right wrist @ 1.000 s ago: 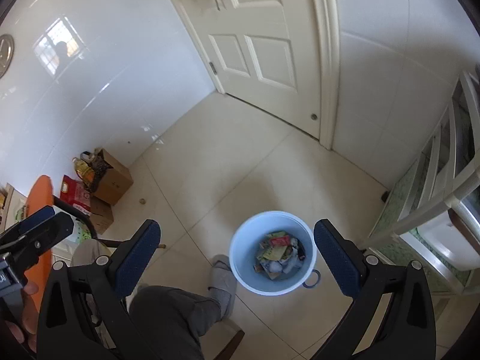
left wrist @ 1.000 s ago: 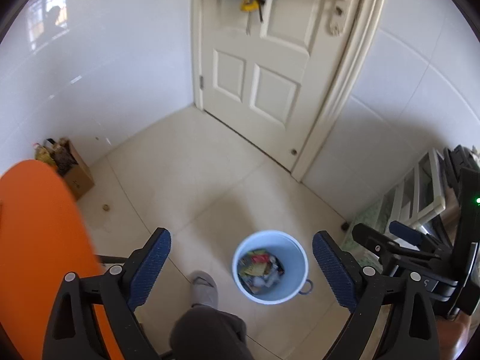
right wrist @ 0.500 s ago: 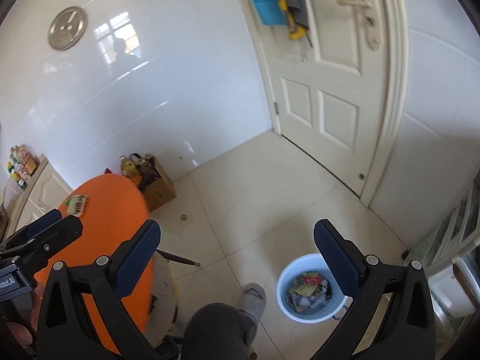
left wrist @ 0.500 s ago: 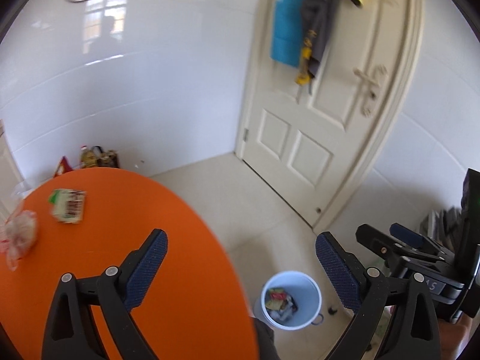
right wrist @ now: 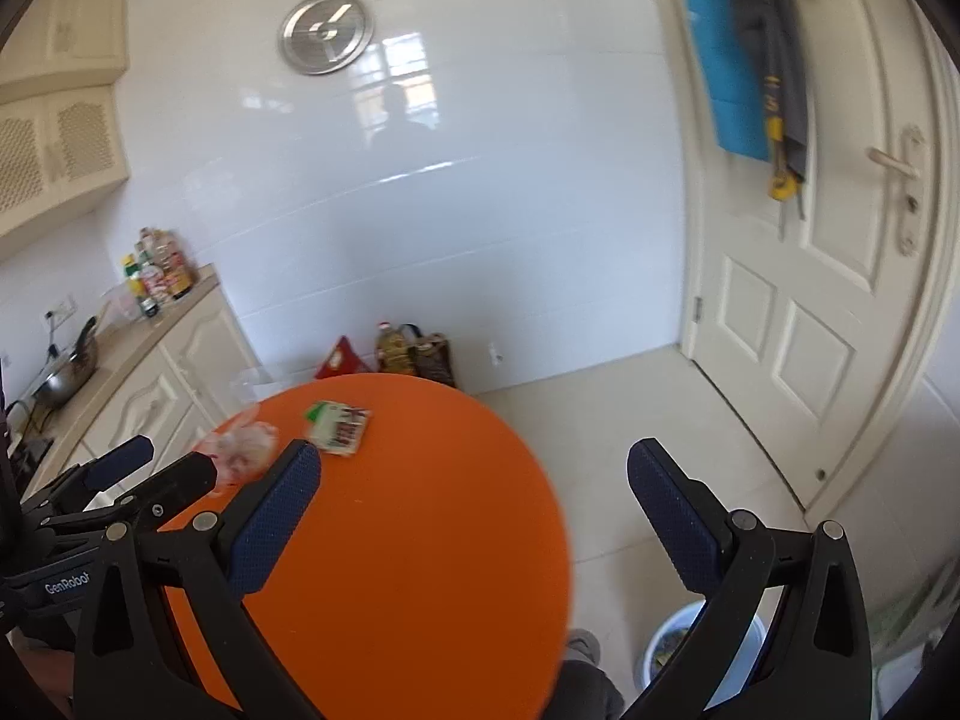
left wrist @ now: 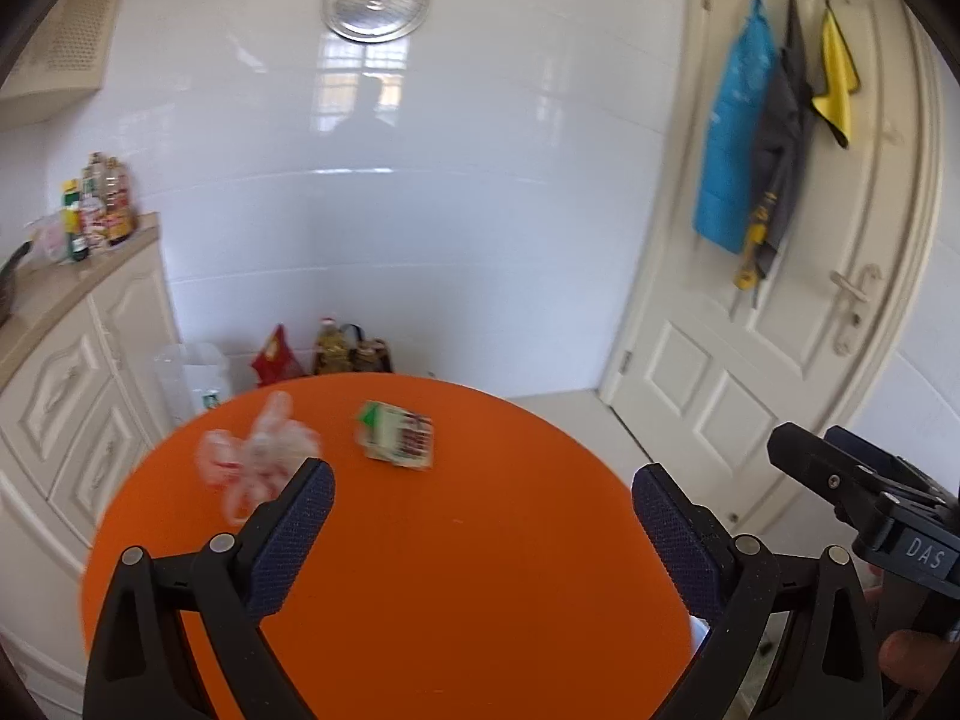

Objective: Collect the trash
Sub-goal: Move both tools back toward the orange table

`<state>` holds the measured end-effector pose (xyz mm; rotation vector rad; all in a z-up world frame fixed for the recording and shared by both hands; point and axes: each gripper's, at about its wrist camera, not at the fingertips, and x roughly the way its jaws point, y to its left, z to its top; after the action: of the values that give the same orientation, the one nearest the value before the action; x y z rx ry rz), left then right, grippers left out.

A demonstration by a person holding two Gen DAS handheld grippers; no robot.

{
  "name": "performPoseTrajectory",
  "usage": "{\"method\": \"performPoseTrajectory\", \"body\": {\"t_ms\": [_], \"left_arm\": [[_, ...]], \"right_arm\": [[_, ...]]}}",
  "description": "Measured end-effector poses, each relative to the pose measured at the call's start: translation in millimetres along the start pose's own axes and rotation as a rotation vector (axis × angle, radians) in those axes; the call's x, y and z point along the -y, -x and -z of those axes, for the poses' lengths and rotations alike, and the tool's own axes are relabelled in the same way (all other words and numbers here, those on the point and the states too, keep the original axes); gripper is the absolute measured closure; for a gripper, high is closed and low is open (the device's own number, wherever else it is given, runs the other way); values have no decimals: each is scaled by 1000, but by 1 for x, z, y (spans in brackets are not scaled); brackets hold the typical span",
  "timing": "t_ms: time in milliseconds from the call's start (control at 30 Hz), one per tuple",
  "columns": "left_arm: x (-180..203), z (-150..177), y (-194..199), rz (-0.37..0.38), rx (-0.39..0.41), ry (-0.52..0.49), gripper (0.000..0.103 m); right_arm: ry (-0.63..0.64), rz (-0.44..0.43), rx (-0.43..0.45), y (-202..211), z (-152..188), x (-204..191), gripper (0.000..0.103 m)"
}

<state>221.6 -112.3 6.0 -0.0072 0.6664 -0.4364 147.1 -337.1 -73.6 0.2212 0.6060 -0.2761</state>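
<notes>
A crumpled clear plastic wrapper (left wrist: 258, 456) and a flat printed packet with a green corner (left wrist: 399, 435) lie on the far part of the round orange table (left wrist: 450, 570). Both show in the right wrist view, the wrapper (right wrist: 243, 444) and the packet (right wrist: 339, 426) on the table (right wrist: 408, 540). My left gripper (left wrist: 483, 498) is open and empty above the table, short of the trash. My right gripper (right wrist: 474, 480) is open and empty over the table's right edge. The light blue trash bucket (right wrist: 672, 642) stands on the floor at lower right, partly hidden behind my right finger.
A white door (left wrist: 780, 330) with hanging cloths is at right. Cream cabinets with bottles on the counter (left wrist: 66, 276) line the left. Bags and an oil bottle (left wrist: 336, 351) stand on the floor by the white wall behind the table. The person's knee (right wrist: 582, 684) is below the table.
Both grippers have swung up and left from the bucket on the floor to the orange table. The wrapper and packet have come into view ahead. Both grippers stay open.
</notes>
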Motion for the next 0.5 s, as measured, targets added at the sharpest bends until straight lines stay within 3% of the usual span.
{"method": "performPoseTrajectory", "body": {"t_ms": [300, 500], "left_arm": [[-53, 41, 51, -138, 62, 96, 1], [-57, 45, 31, -185, 39, 119, 1]], "right_arm": [[109, -90, -2, -29, -5, -79, 0], [154, -109, -41, -64, -6, -104, 0]]}}
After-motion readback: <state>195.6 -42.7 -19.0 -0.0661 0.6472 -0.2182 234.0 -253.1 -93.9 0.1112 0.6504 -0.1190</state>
